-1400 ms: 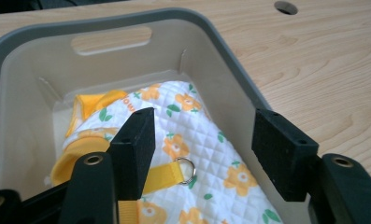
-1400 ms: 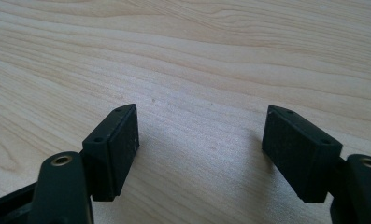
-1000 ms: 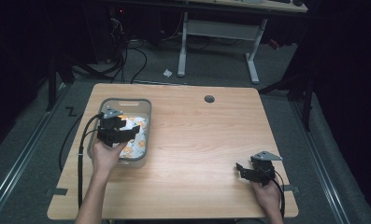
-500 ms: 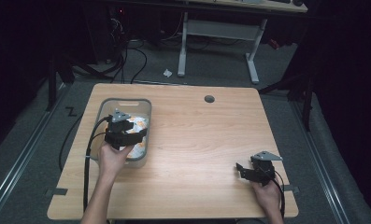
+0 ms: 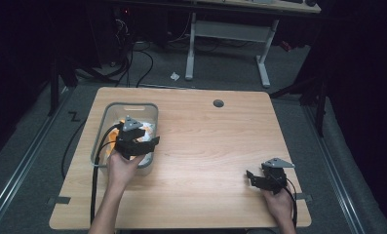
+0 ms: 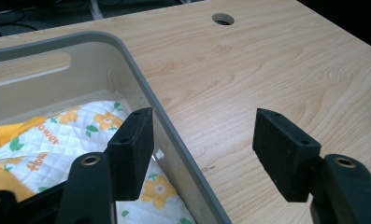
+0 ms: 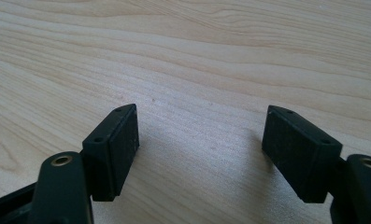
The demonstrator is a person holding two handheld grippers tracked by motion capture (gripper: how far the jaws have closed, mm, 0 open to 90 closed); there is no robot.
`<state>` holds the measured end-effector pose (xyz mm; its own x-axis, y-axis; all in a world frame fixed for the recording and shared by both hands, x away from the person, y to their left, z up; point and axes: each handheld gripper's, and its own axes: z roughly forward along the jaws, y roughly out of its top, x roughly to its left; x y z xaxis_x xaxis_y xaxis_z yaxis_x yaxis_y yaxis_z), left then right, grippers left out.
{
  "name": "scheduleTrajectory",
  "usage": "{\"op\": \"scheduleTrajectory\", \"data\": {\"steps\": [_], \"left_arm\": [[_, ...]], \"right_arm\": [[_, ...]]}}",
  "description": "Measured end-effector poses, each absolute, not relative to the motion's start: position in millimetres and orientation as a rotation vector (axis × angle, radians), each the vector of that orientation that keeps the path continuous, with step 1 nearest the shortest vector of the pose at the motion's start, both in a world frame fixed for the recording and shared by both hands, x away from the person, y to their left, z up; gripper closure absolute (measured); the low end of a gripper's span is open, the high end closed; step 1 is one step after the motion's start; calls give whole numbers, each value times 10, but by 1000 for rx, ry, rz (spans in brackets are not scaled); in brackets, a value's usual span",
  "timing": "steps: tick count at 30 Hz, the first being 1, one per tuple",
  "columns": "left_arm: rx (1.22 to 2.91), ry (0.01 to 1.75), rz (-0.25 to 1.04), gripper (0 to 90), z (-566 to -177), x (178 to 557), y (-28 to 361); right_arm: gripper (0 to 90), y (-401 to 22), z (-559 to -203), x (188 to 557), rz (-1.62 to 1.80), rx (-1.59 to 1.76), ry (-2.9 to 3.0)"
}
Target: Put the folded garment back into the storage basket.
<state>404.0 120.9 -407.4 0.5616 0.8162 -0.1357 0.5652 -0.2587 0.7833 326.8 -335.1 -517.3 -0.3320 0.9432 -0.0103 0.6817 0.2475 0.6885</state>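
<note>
Left gripper (image 5: 141, 142) hovers over the grey bin (image 5: 103, 127) near the table's (image 5: 205, 146) left edge, forearm reaching in from the bottom edge. Jaws released, straddling the bin's right wall: one pad (image 6: 132, 149) inside above the flowered quilted cloth (image 6: 57, 144), the other over bare wood. The cloth lies crumpled in the bin; I cannot tell its long axis. Right gripper (image 5: 259, 178) sits low near the table's bottom-right corner, jaws released over bare wood.

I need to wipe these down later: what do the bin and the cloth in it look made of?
Bin: likely plastic, smooth, grey and slightly see-through, with a moulded handle slot. Cloth: seemingly quilted fabric, matte, stitched in diamonds, printed with orange flowers.
</note>
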Motion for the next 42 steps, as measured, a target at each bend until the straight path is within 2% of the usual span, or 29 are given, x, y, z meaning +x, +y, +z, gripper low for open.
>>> {"op": "scheduleTrajectory", "data": {"steps": [42], "left_arm": [[2002,996,296,379,-4185,3778,762]], "right_arm": [[275,-3351,-5174,3268,830,1479,2101]]}}
